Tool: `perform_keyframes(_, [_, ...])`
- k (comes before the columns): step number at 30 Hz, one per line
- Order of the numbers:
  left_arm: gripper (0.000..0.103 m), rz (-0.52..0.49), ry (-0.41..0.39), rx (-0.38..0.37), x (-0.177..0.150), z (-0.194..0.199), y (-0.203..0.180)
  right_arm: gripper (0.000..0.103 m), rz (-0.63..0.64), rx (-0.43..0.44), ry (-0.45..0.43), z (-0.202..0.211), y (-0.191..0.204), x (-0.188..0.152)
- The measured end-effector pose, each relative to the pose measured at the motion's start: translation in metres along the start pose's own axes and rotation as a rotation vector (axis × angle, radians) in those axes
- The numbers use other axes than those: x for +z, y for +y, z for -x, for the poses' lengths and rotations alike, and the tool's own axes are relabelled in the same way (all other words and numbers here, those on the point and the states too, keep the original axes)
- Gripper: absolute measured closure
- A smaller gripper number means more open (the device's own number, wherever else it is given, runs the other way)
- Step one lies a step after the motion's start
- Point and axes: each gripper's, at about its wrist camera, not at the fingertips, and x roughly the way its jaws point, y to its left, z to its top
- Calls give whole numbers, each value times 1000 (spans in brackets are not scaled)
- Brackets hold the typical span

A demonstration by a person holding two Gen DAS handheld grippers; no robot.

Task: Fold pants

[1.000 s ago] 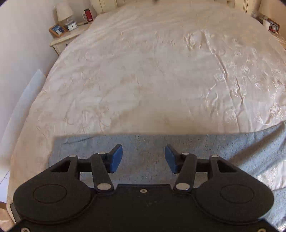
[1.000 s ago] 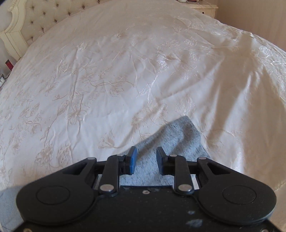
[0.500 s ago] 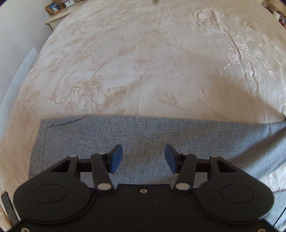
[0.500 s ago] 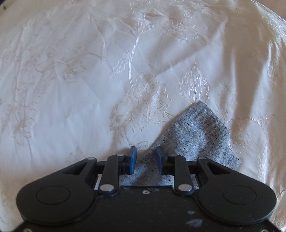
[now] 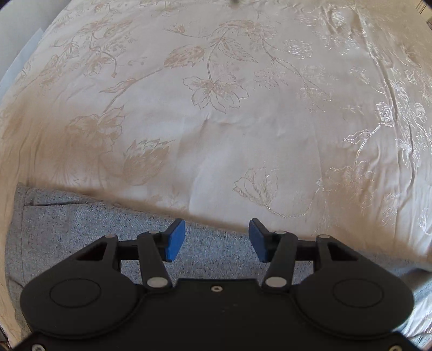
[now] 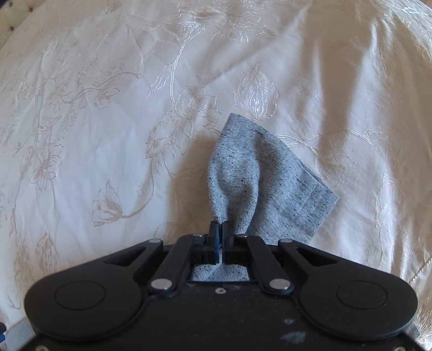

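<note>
Grey speckled pants lie flat on a cream floral bedspread. In the left wrist view my left gripper is open, its blue pads over the pants' far edge, one to each side, not touching cloth that I can see. In the right wrist view my right gripper is shut on a pinched fold of the pants' leg end, which bunches up from the jaws and fans out to the right on the bedspread.
The bedspread covers nearly all of both views. A pale wall or floor strip shows past the bed's left edge. A tufted headboard corner shows at the top left of the right wrist view.
My right gripper has closed on the pants' leg end, which now bunches up. My left gripper moved lower and forward over the pants' edge and stayed open.
</note>
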Motion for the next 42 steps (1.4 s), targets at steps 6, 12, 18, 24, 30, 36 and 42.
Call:
perform_keyframes(6, [44, 69, 107, 18, 10, -31, -4, 101, 10, 42, -13, 18, -16, -12])
perform_keyframes(12, [43, 39, 159, 86, 13, -58, -15, 101, 56, 43, -38, 24, -14, -20])
perform_keyframes(18, [98, 49, 133, 66, 12, -52, -13, 101, 46, 62, -47, 29, -14, -18])
perform_keyframes(24, [100, 2, -121, 40, -29, 49, -3, 101, 56, 141, -123, 85, -22, -27])
perform_keyframes(30, [99, -45, -287, -20, -100, 141, 22, 101, 46, 199, -169, 147, -68, -76])
perform_keyframes(36, [100, -69, -208, 25, -194, 132, 31, 101, 62, 105, -112, 149, -113, -156])
perform_keyframes(42, [103, -18, -28, 93, -257, 70, 43, 101, 48, -1, -2, 99, -147, -223])
